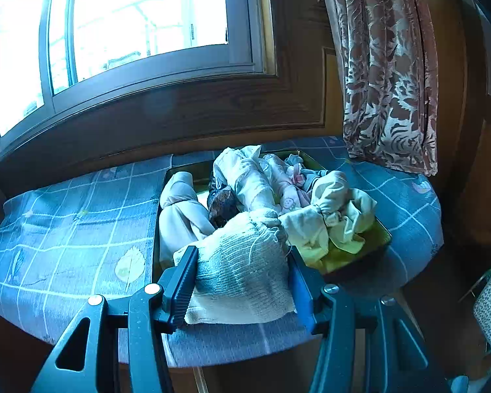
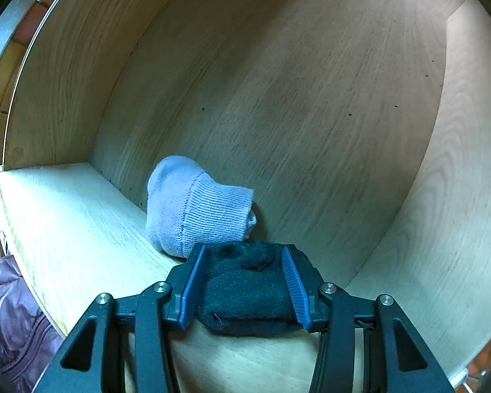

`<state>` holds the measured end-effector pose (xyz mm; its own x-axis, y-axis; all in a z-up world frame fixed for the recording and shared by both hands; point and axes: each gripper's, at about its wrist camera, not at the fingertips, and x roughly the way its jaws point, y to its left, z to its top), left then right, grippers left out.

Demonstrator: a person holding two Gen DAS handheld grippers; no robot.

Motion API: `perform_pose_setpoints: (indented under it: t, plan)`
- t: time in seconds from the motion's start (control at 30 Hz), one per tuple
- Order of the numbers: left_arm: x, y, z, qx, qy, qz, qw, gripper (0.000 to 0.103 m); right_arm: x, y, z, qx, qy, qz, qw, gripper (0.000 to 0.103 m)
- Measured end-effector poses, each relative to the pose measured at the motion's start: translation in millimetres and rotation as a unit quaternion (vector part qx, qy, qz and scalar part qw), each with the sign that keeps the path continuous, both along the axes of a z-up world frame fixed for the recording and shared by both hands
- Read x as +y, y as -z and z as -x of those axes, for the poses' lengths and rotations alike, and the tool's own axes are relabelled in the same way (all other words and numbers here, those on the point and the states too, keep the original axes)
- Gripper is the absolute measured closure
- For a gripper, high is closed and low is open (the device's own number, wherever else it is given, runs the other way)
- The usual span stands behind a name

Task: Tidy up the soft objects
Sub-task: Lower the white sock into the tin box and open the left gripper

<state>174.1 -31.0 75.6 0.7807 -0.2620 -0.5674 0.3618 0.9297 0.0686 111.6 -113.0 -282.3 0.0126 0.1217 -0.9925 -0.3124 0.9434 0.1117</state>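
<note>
1. Black sock bundle (image 2: 250, 290) clamped in right gripper (image 2: 245, 283), low inside wooden drawer (image 2: 311, 98), touching pale blue sock roll (image 2: 193, 206)
2. Best set down snug beside that roll before letting go
3. White knit roll (image 1: 245, 262) pinched between left gripper (image 1: 242, 281) fingers, half apart, over checked cloth (image 1: 65, 229) near tray (image 1: 381, 234) of socks
</note>
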Motion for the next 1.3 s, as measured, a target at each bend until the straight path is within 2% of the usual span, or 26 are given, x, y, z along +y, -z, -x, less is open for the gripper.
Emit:
perform_pose_setpoints:
  t: [0.2, 0.43, 0.6, 0.87, 1.1, 1.3]
  plan:
    - [-6.6, 8.6, -36.9, 0.021, 0.003, -0.006, 0.9997, 0.050, -0.1, 4.3, -5.3, 0.010, -0.005, -0.003, 1.000, 0.055]
    - [-15.2, 30.5, -80.0, 0.067, -0.006, -0.022, 0.9975, 0.050, -0.4, 8.6, -13.8, 0.019, -0.010, -0.007, 1.000, 0.055]
    - [-25.3, 48.3, -96.2, 0.087, -0.010, -0.046, 0.9951, 0.047, -3.7, 9.5, -19.5, 0.025, -0.014, -0.009, 1.000, 0.055]
    - [-32.3, 56.2, -106.6, 0.075, -0.026, -0.052, 0.9955, 0.043, -2.8, 15.4, -25.2, 0.024, -0.019, -0.010, 0.999, 0.055]
    - [-30.6, 51.1, -98.2, 0.051, -0.018, -0.029, 0.9981, 0.028, 0.4, 10.0, -16.1, 0.023, -0.025, -0.011, 0.999, 0.056]
    - [-21.2, 45.9, -90.9, 0.043, -0.019, -0.012, 0.9988, 0.022, 2.3, 7.6, -13.9, 0.022, -0.026, -0.011, 0.999, 0.056]
